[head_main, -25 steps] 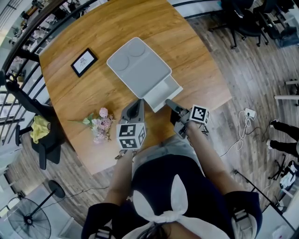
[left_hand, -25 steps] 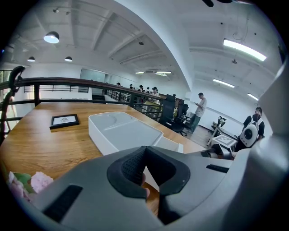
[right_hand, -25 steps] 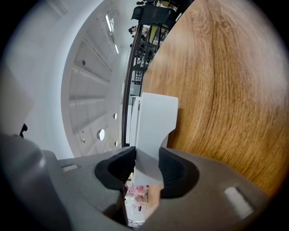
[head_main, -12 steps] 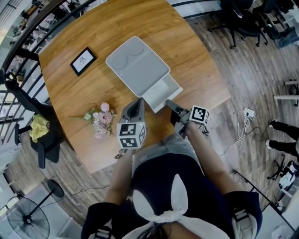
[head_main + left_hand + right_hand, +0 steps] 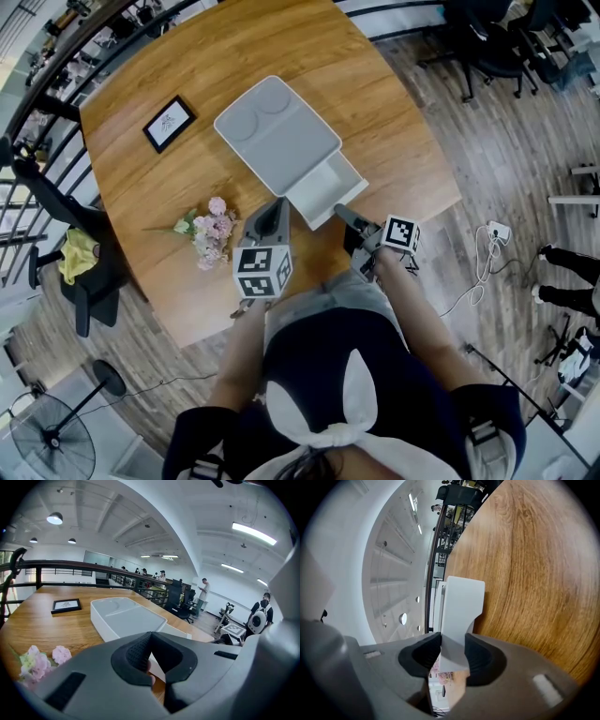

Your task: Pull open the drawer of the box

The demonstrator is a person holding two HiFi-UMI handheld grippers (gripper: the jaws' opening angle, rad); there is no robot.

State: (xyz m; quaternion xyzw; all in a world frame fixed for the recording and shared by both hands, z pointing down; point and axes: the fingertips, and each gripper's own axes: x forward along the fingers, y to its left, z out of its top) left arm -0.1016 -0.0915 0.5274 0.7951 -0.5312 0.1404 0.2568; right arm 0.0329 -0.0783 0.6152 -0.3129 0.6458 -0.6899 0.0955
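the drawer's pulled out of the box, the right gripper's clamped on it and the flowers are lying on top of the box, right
The flowers aren't on the box; they lie on the table beside it, as the head view shows. The rest holds: the drawer is pulled out and the right gripper is clamped on it.

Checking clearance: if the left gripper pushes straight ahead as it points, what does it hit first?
Likely the open drawer of the box, right ahead of the left gripper; exact depth is unclear.

One box [image 5: 277,131], one drawer [image 5: 330,186], one picture frame [image 5: 169,123], one flower bunch [image 5: 212,234], two claws [image 5: 278,208] [image 5: 340,212].
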